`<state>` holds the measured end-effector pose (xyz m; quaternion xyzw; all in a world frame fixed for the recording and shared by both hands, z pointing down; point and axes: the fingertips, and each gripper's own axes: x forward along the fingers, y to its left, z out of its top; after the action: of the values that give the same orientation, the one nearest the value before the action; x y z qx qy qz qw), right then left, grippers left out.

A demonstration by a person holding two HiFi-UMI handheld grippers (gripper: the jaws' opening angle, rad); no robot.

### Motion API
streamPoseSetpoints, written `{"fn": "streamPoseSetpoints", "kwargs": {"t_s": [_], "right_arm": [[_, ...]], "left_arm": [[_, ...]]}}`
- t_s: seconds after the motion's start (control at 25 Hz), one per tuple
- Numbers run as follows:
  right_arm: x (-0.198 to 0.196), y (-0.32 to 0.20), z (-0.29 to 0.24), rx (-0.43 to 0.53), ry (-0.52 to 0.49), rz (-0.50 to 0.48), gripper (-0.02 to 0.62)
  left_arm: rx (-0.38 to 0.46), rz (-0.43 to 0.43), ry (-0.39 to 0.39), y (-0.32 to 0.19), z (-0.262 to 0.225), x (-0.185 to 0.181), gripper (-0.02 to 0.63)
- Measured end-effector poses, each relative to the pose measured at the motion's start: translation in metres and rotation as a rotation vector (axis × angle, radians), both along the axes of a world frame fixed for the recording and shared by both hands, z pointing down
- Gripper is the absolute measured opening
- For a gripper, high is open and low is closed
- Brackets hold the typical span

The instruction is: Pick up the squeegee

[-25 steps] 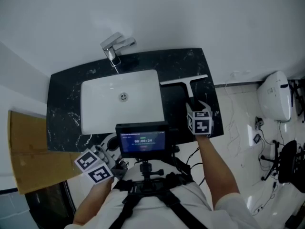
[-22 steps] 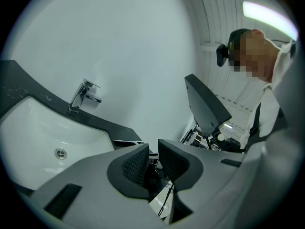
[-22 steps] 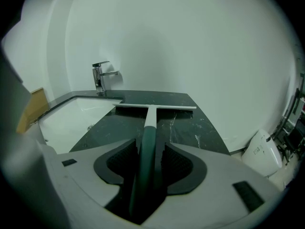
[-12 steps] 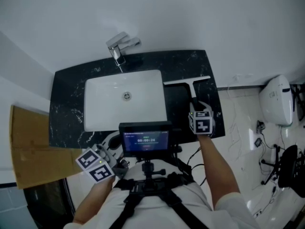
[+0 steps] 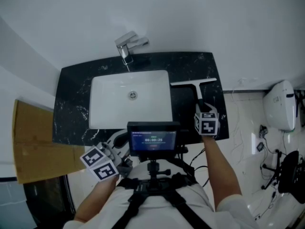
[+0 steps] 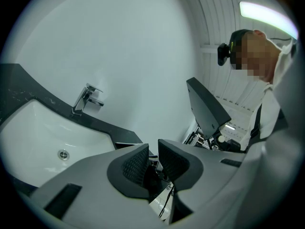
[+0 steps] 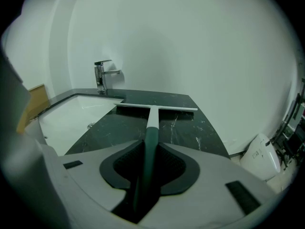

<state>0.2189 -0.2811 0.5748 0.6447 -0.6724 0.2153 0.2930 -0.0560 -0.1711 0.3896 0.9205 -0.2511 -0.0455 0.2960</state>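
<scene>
Right gripper (image 7: 151,145): jaws, which have just been closing, are now clamping the dark green handle of the squeegee (image 7: 152,117) between both pads, tilting down toward the counter (image 5: 71,104).
Squeegee: lying on the right part of the counter, between the sink (image 5: 102,82) and the counter's right edge; its white blade is running along near the back edge, and the handle is reaching toward the front edge.
Handle end: passing back between the jaws and disappearing under the gripper body, so its near tip is not showing.
Marker cube (image 5: 206,123): in the head view it is covering the right jaws and the gripped part of the handle.
Left gripper (image 6: 152,149): hanging off the counter's front left, jaws standing a little apart and gripping nothing.
Left jaws from above: hiding under their own marker cube in the head view.
Faucet (image 5: 127,46): standing at the back edge, behind the sink.
Screen (image 5: 152,138): sitting at the person's chest and blocking the middle of the counter's front edge.
Cardboard (image 5: 33,147): lying left of the counter, partly going out of sight under its left edge.
</scene>
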Motion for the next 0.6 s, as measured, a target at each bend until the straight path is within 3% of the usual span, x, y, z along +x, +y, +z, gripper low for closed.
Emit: {"fn": "streamPoseSetpoints", "kwargs": {"t_s": [0.16,0.6], "right_arm": [[-0.0067,0.001,-0.0025,-0.007,-0.036,-0.014,0.091],[-0.0054,-0.0015,-0.0015,0.005,-0.001,0.0,0.091]], "left_arm": [[0.001,0.003,0.002,0.0004,-0.0006,0.0006,0.057],[0.003,0.01,-0.004,-0.0022,-0.002,0.0017,0.057]]}}
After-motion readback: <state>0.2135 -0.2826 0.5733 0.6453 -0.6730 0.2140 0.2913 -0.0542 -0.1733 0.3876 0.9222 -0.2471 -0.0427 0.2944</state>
